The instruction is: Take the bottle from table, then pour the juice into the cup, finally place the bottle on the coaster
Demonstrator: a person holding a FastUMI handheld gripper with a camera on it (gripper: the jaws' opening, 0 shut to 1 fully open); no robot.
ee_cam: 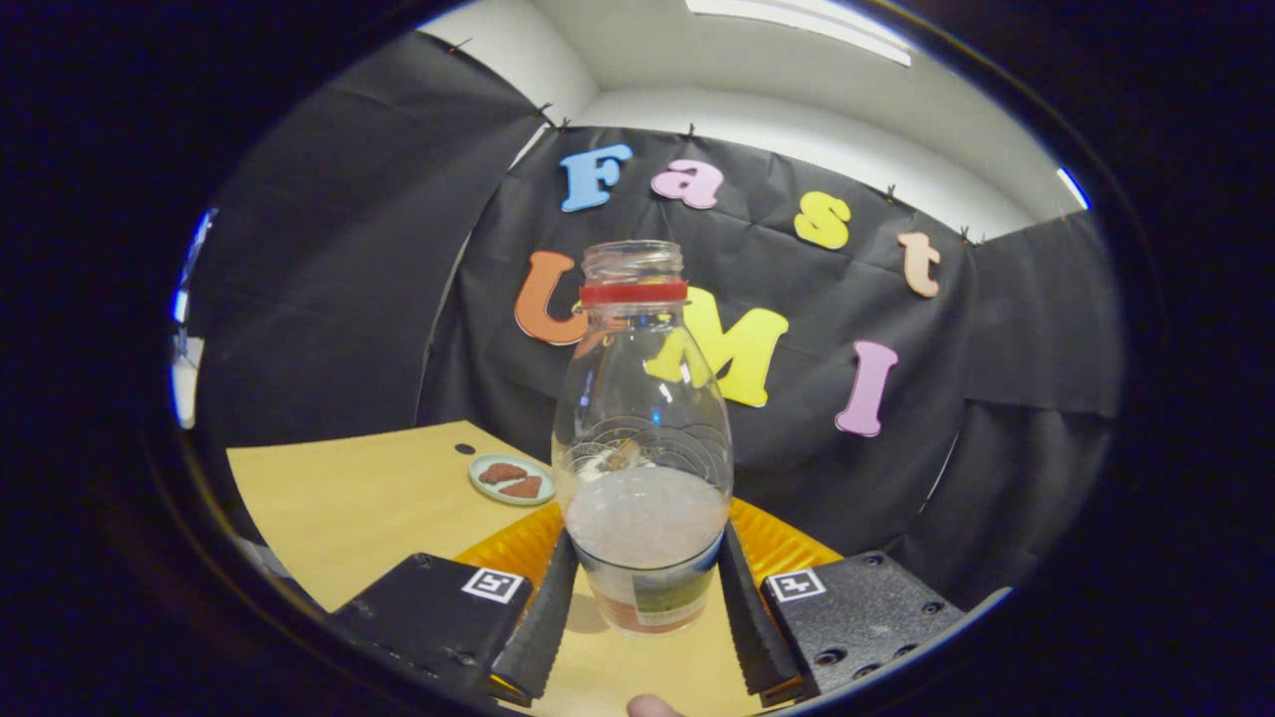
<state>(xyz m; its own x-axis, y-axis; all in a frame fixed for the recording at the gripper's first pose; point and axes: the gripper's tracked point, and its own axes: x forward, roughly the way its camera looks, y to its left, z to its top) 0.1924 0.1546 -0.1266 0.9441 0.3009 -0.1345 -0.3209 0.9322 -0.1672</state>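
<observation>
A clear plastic bottle (642,438) with a red neck ring and no cap stands upright between my fingers, and cloudy pale juice fills its lower part. My gripper (647,546) is shut on the bottle, one finger (546,607) pressing its left side and the other its right, low on the body. The bottle's base hangs close over the yellow table (349,508). A ribbed orange disc (787,550) lies on the table right behind the bottle, partly hidden by it.
A small pale green dish (512,479) with two red-brown pieces sits beyond the left finger, with a dark hole in the tabletop near it. Black booth cloth closes the back and sides. A fingertip (652,706) shows under the bottle.
</observation>
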